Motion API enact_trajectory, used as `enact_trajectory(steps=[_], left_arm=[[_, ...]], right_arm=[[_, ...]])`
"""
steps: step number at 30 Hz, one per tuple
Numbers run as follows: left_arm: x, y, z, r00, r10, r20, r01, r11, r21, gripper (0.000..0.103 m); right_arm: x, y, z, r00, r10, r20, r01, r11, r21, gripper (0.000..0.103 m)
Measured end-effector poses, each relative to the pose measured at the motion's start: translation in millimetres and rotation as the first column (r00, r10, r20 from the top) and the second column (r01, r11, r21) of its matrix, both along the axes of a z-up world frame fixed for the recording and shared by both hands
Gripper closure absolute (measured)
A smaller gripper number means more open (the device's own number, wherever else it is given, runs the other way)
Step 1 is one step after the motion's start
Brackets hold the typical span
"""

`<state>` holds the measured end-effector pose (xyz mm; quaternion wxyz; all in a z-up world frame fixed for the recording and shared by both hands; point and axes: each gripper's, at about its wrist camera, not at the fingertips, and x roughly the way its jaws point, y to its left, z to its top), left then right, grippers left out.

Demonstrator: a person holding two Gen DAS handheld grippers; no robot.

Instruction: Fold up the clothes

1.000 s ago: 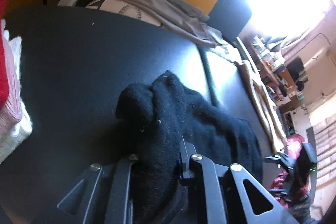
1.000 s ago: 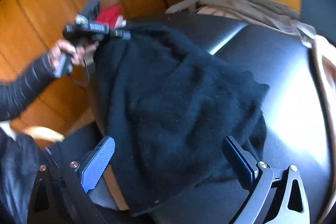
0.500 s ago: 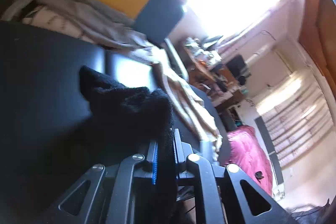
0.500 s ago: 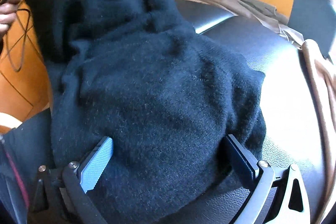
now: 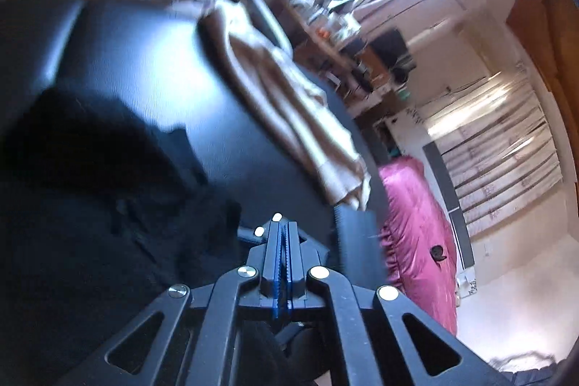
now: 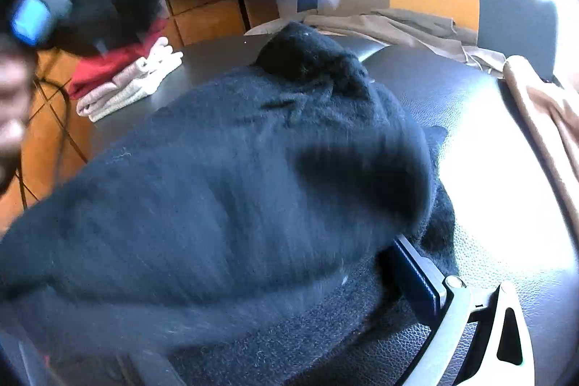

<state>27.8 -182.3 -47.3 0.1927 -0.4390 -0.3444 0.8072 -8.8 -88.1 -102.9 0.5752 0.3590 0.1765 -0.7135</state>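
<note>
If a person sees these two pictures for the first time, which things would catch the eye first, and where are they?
First, the big black fuzzy garment, heaped on the dark leather surface and filling most of the right wrist view. Next, the left gripper, its blue pads pressed together with nothing visible between them, low in the left wrist view. Also the bright pink cloth on the floor at the right.

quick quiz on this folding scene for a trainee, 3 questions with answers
1. True or false: the left gripper has its jaws shut.
2. What lies beyond the black sweater in the right wrist view? A) red and pale folded clothes B) blue jeans C) green towels
3. Fill in: the sweater lies on a ___ leather-like seat.

Key: 1 true; 2 A; 3 black
</note>
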Motion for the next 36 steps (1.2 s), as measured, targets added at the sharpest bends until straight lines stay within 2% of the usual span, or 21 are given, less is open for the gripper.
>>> enact_trajectory(steps=[3,5,6,11,14,17,21,23,26,31,34,36], left_arm=[[6.0,-8.8,-1.3,1.0,0.019,-0.002,-0.019,0.998,0.058,0.102],[20.5,-25.1,5.8,0.998,0.054,-0.024,-0.052,0.995,0.083,0.095],[28.7,-34.0,9.8,0.997,0.073,-0.035,-0.07,0.993,0.094,0.088],[81.4,-81.6,11.9,0.978,0.199,-0.069,-0.197,0.98,0.03,0.081],[119.3,-104.1,-5.1,0.96,0.276,-0.048,-0.276,0.961,0.0,0.076],[145.0,-110.8,-28.4,0.945,0.326,0.006,-0.326,0.945,-0.036,0.075],[171.2,-115.8,-52.1,0.931,0.36,0.053,-0.357,0.932,-0.062,0.073],[179.5,-113.6,-56.9,0.932,0.36,0.049,-0.357,0.932,-0.068,0.072],[184.3,-102.7,-56.2,0.942,0.334,0.022,-0.329,0.937,-0.121,0.071],[195.6,-87.4,-53.7,0.957,0.288,-0.008,-0.286,0.944,-0.166,0.071],[206.3,-79.0,-50.6,0.971,0.236,-0.031,-0.237,0.955,-0.181,0.071],[216.3,-70.8,-50.5,0.983,0.18,-0.045,-0.185,0.963,-0.193,0.071]], right_arm=[[1.4,2.7,-1.6,1.0,0.0,-0.002,0.0,1.0,-0.007,0.0],[2.5,2.6,-0.3,1.0,0.001,-0.01,-0.001,1.0,0.001,0.0],[5.1,2.3,0.1,0.999,0.009,-0.031,-0.009,1.0,0.018,0.0],[17.3,11.0,6.5,0.996,-0.008,-0.094,0.017,0.995,0.096,0.0],[26.3,26.0,7.8,0.994,-0.074,-0.086,0.083,0.99,0.112,0.0],[34.9,45.3,6.6,0.982,-0.164,-0.092,0.173,0.979,0.108,0.0],[51.1,72.9,12.9,0.939,-0.318,-0.134,0.332,0.938,0.1,0.0],[58.6,83.6,18.0,0.909,-0.388,-0.151,0.405,0.909,0.102,0.0],[71.9,106.2,35.4,0.877,-0.468,-0.108,0.474,0.879,0.043,0.0],[70.1,123.3,56.2,0.863,-0.478,0.163,0.487,0.873,-0.013,0.0],[75.3,117.9,73.6,0.87,-0.424,0.25,0.453,0.889,-0.07,0.0],[88.0,104.0,85.7,0.905,-0.359,0.229,0.386,0.918,-0.086,0.0]])
